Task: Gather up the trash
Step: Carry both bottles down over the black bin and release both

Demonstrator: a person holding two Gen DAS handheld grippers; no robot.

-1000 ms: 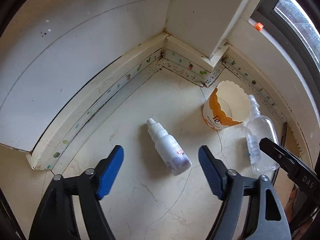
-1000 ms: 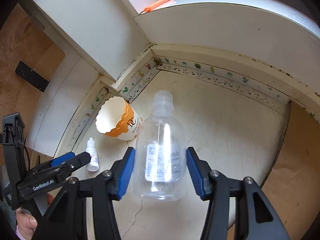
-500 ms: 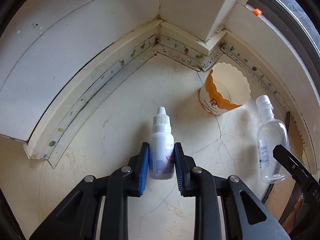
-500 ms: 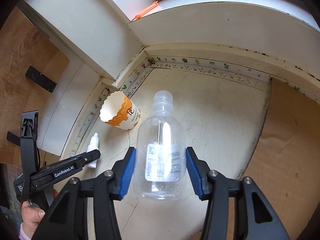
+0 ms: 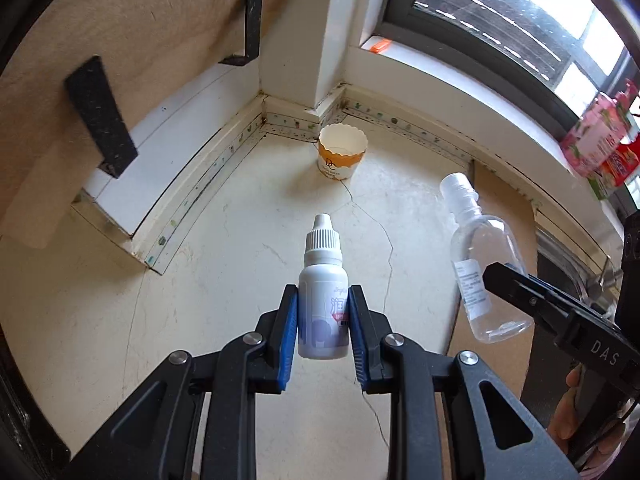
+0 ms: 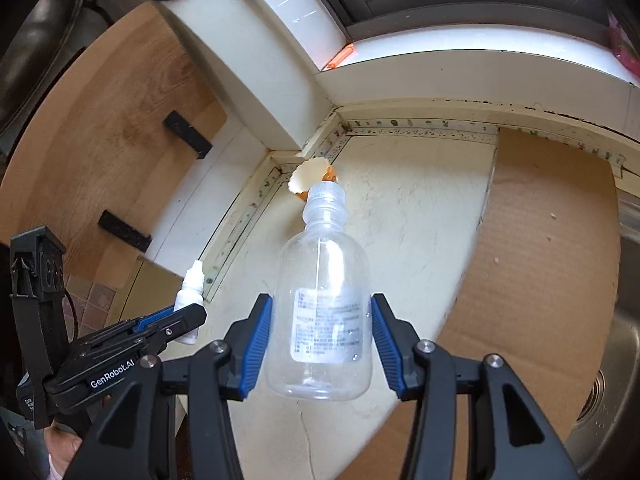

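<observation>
My left gripper (image 5: 323,320) is shut on a small white dropper bottle (image 5: 323,292) and holds it above the cream counter (image 5: 224,280). My right gripper (image 6: 320,344) is shut on a clear plastic bottle (image 6: 322,300) and holds it up in the air. The clear bottle also shows in the left wrist view (image 5: 482,264), with the right gripper (image 5: 496,276) on it. The dropper bottle (image 6: 188,300) and left gripper (image 6: 176,320) show at the left of the right wrist view. An orange and white paper cup (image 5: 341,155) stands in the far corner of the counter; the clear bottle partly hides it in the right wrist view (image 6: 308,178).
A wooden panel with black brackets (image 5: 100,116) lines the left wall. A window (image 5: 520,28) runs along the back, with a pink package (image 5: 600,136) on its sill. Cardboard (image 6: 540,248) covers the counter's right side, beside a steel sink (image 6: 616,380).
My left gripper closed on the dropper bottle and lifted it off the counter. My right gripper lifted the clear bottle. Both pulled back from the corner.
</observation>
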